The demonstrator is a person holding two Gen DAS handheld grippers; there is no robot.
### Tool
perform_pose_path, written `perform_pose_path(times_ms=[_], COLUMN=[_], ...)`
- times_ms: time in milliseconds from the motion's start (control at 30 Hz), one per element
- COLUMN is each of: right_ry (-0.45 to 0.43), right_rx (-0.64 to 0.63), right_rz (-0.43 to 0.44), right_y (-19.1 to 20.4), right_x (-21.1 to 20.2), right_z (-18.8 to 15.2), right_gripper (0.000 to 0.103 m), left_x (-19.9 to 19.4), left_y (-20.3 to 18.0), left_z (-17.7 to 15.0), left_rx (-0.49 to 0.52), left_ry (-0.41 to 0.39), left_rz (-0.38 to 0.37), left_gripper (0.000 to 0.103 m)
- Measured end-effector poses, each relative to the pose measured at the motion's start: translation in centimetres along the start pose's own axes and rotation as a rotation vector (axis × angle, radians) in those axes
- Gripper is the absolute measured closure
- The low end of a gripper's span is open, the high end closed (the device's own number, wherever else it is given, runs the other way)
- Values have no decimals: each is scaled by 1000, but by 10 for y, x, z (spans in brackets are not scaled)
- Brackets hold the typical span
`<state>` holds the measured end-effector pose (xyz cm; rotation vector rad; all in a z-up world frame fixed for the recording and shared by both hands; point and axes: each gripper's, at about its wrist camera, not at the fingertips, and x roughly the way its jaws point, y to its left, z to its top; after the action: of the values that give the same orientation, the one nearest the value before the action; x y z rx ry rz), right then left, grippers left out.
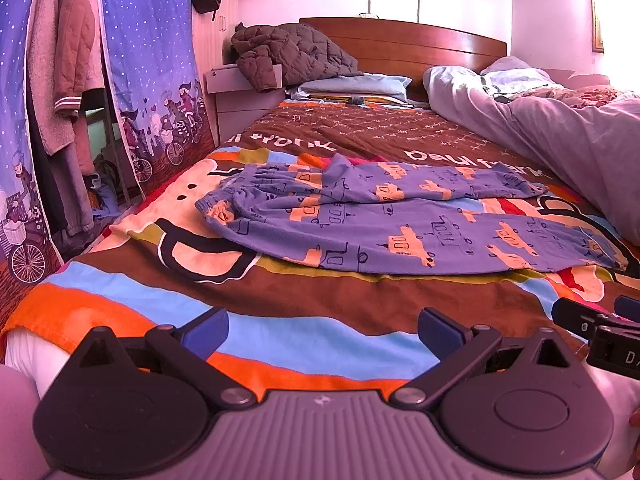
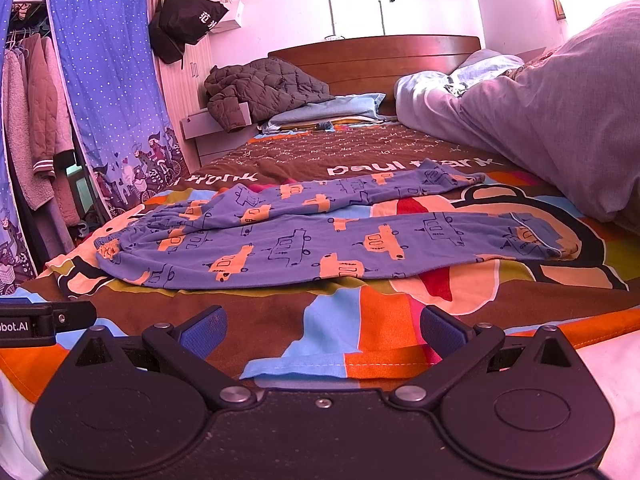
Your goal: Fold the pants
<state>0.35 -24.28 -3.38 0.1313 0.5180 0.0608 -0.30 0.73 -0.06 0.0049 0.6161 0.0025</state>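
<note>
Blue pants [image 1: 400, 224] printed with orange cars lie spread flat across the bed, waistband to the left, both legs running right and slightly apart. The right wrist view shows the same pants [image 2: 320, 240] with the near leg's cuff at the right. My left gripper [image 1: 323, 334] hovers open over the bedspread at the near edge, well short of the pants, nothing between its blue pads. My right gripper [image 2: 324, 334] is likewise open and empty at the near edge; its body also shows at the right edge of the left wrist view.
A colourful bedspread [image 1: 280, 292] covers the bed. A grey duvet [image 2: 560, 128] is heaped along the right side. A dark quilted jacket [image 1: 292, 56] and pillows lie by the wooden headboard [image 1: 420, 40]. Hanging clothes and a blue curtain [image 1: 148, 60] stand at the left.
</note>
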Motion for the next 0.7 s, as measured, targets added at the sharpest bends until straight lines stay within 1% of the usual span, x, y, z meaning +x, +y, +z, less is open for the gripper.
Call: perform_pose_path(times_ms=[67,700], right_ry=[0,0], right_rx=[0,3], right_rz=[0,3], right_y=[0,-1], right_x=[0,1], right_z=[0,0], right_gripper=[1,1], left_x=[6,7], left_y=[0,-1], left_z=[-2,-3], left_rx=[0,3], left_ry=[5,13], left_rz=[6,8], left_gripper=[0,0])
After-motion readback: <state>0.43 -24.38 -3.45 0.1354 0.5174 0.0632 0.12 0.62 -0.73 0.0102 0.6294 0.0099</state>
